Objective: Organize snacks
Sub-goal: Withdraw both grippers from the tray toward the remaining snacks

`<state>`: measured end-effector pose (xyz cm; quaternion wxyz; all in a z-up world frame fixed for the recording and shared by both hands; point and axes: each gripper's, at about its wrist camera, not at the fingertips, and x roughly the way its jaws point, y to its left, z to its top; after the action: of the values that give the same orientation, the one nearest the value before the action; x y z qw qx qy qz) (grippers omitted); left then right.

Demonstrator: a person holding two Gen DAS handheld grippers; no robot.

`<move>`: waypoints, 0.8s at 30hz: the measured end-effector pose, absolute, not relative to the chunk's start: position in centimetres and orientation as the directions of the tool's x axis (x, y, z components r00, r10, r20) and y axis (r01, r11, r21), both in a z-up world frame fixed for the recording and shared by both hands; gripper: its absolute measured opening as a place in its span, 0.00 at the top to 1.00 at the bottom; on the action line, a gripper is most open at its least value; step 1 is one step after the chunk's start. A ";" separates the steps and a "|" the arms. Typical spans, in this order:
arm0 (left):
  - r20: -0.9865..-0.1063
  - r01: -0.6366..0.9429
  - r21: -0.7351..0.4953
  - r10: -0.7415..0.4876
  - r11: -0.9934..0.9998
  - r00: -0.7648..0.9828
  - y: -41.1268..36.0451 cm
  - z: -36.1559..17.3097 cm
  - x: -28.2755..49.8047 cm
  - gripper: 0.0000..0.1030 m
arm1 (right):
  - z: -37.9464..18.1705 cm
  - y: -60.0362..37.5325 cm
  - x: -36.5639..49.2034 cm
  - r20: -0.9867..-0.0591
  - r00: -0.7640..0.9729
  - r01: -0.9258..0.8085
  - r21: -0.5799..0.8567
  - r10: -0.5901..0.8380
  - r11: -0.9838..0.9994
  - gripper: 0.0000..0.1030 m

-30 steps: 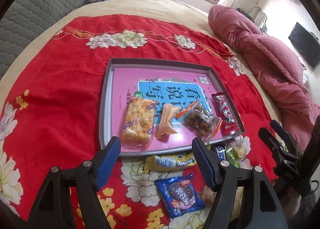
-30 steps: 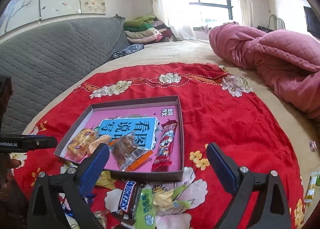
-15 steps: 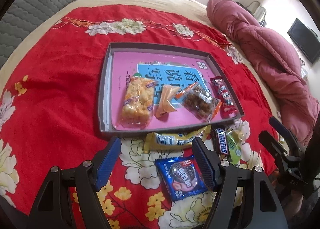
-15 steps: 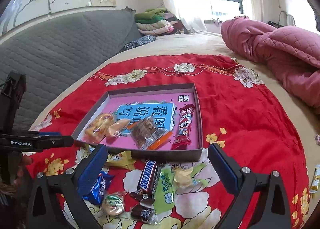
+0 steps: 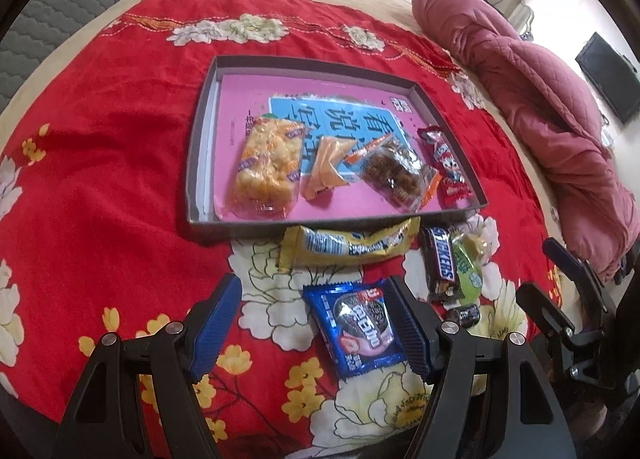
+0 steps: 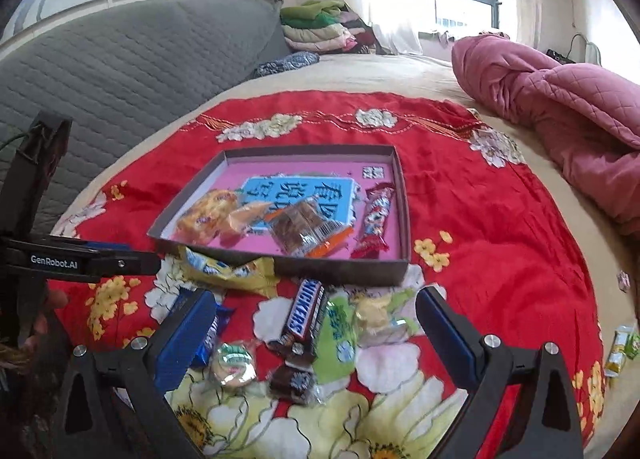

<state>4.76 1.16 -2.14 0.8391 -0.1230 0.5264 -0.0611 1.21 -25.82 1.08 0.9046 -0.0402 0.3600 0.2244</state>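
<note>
A grey tray (image 5: 196,163) with a pink bottom lies on the red floral cloth; it also shows in the right wrist view (image 6: 403,215). It holds a puffed snack pack (image 5: 268,167), an orange packet (image 5: 326,167), a brown snack pack (image 5: 394,175) and a red bar (image 5: 446,167). In front of the tray lie a yellow bar (image 5: 348,245), a Snickers bar (image 5: 440,261), a green packet (image 5: 468,271) and a blue Oreo pack (image 5: 358,329). My left gripper (image 5: 316,323) is open and empty, low over the Oreo pack. My right gripper (image 6: 316,335) is open and empty above the Snickers bar (image 6: 306,309).
A pink quilt (image 6: 560,107) is bunched at the right of the bed. A grey padded headboard (image 6: 120,59) stands at the left. Small sweets (image 6: 620,347) lie near the cloth's right edge. A round wrapped sweet (image 6: 234,365) and a small dark bar (image 6: 296,379) lie close to me.
Both grippers have drawn back and lowered toward the loose snacks in front of the tray. The Oreo pack now sits between the left fingers. Both stay open and empty.
</note>
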 end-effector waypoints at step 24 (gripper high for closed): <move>-0.901 -0.003 -0.263 -0.244 0.965 0.359 -0.1 -4.0 4.2 0.27 | -1.5 -26.6 0.8 -0.783 0.521 -0.395 0.132 0.340 0.909 0.15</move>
<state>4.18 -0.13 -3.97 0.8168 -0.1099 0.5615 -0.0739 0.79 -26.62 -1.48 0.8715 -0.0312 0.4418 0.2107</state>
